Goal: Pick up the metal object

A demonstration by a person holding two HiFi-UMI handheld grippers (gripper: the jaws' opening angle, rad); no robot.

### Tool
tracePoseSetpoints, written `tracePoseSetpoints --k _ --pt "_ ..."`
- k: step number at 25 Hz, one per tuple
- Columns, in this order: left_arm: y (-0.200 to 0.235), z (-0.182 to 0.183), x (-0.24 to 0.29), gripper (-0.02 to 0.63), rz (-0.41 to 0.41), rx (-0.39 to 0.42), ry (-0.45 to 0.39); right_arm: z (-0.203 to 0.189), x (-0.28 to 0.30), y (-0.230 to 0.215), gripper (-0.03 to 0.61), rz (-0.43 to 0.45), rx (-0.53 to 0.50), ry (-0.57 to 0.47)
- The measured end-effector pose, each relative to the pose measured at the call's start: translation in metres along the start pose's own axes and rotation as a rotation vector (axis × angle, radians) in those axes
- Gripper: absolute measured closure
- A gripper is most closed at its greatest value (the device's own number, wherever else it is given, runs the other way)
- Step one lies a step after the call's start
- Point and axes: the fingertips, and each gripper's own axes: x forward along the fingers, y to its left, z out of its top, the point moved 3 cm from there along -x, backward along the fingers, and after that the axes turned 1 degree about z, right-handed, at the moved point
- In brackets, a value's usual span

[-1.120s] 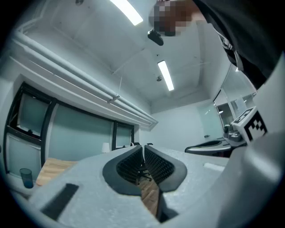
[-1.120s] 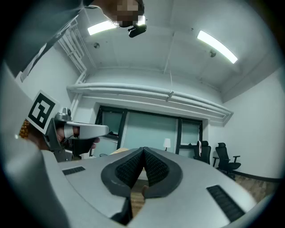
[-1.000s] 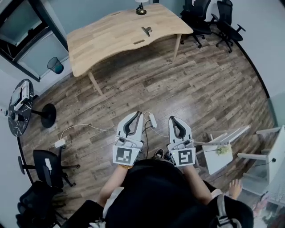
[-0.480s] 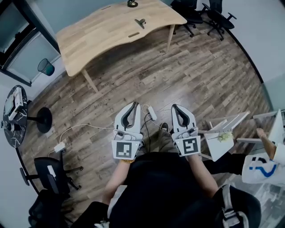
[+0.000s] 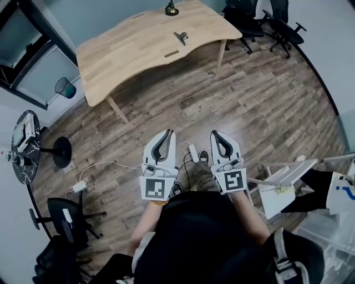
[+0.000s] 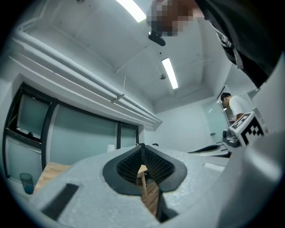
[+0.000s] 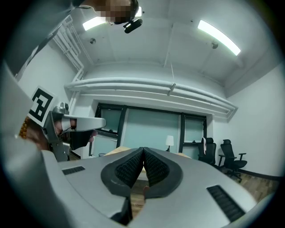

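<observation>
**A:** Nearest entries?

**B:** Entry one: left gripper (image 5: 168, 133), held out in front of the person's dark torso with its marker cube toward the body. The jaws are clenched, ribbed pads meeting, with nothing between them. Entry two: right gripper (image 5: 214, 133), just beside the left and lying the same way. Its jaws are likewise pressed together on nothing.

**A:** Beneath them?

**B:** Wood-plank floor (image 5: 249, 100). One white power strip (image 5: 191, 150) with its cable lies between the two gripper tips as the head view shows them. One white adapter (image 5: 79, 186) on a cord lies off to the left.

**A:** Middle distance?

**B:** On the left, a black office chair (image 5: 64, 213) and beyond it a round dark side table (image 5: 25, 138) on a pedestal. On the right, a white chair (image 5: 280, 177), with a second person (image 5: 333, 191) partly in view at the edge. Farther left, a blue waste bin (image 5: 65, 87) stands near the wall.

**A:** And the task's thing?

**B:** Metal object (image 5: 180, 37): one, small and dark. It lies flat on the wooden table (image 5: 127, 50), toward the table's right end, well apart from both grippers and untouched.

**A:** Beyond that?

**B:** A lamp (image 5: 171, 8) stands at the table's far edge. A group of black office chairs (image 5: 260, 22) stands past the table's right end.
</observation>
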Motion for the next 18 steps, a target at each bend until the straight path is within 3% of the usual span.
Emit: tracePoseSetpoints --k 10,18 --pt "-0.024 -0.013 0.132 0.58 0.082 0.058 0.035 -0.025 0.072 -0.131 0.575 0.097 0.05 0.006" --pt "-0.037 -0.035 0.192 0.58 0.075 0.091 0.101 -0.045 0.12 -0.204 0.575 0.119 0.083 -0.001"
